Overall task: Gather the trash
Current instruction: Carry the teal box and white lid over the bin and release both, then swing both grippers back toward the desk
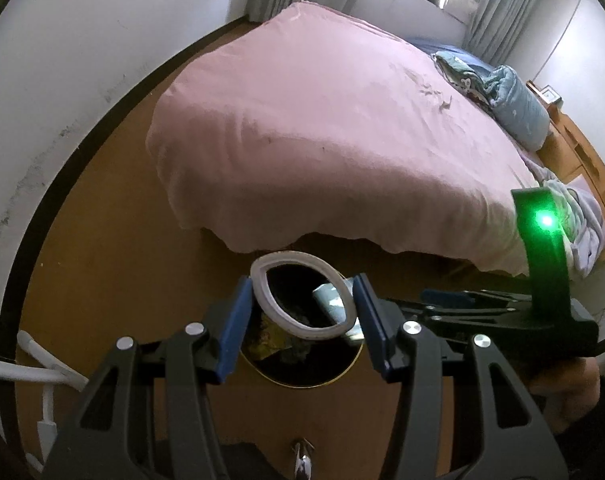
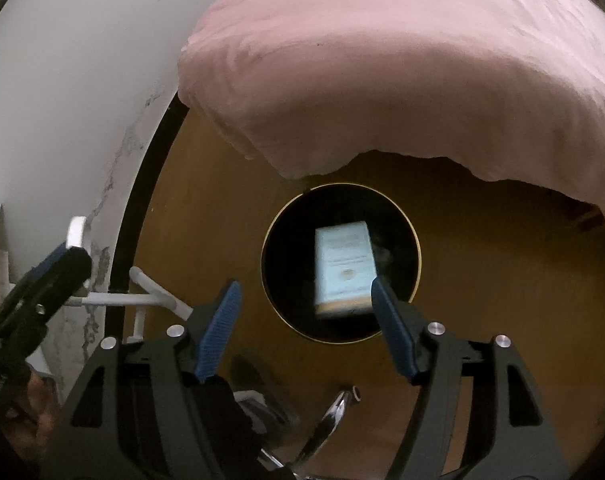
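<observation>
My left gripper (image 1: 302,280) is shut on a white paper cup (image 1: 302,258), squeezed oval between the blue pads (image 1: 238,320). It hangs over a round black bin with a gold rim (image 1: 302,386) on the wooden floor. A light-blue box (image 1: 330,300) and yellow wrappers lie inside. My right gripper (image 2: 305,284) is open above the same bin (image 2: 418,256), nothing between its fingers. The light-blue box (image 2: 344,268) looks blurred inside the bin's opening. The left gripper (image 2: 62,260) with the cup's white edge (image 2: 77,232) shows at the far left. The right gripper (image 1: 442,296) reaches in from the right.
A bed with a pink cover (image 1: 322,120) overhangs the floor just behind the bin. Crumpled bedding (image 1: 518,112) lies at its far side. White tubing (image 1: 30,372) stands by the wall on the left. A shiny metal piece (image 2: 330,420) lies on the floor below the grippers.
</observation>
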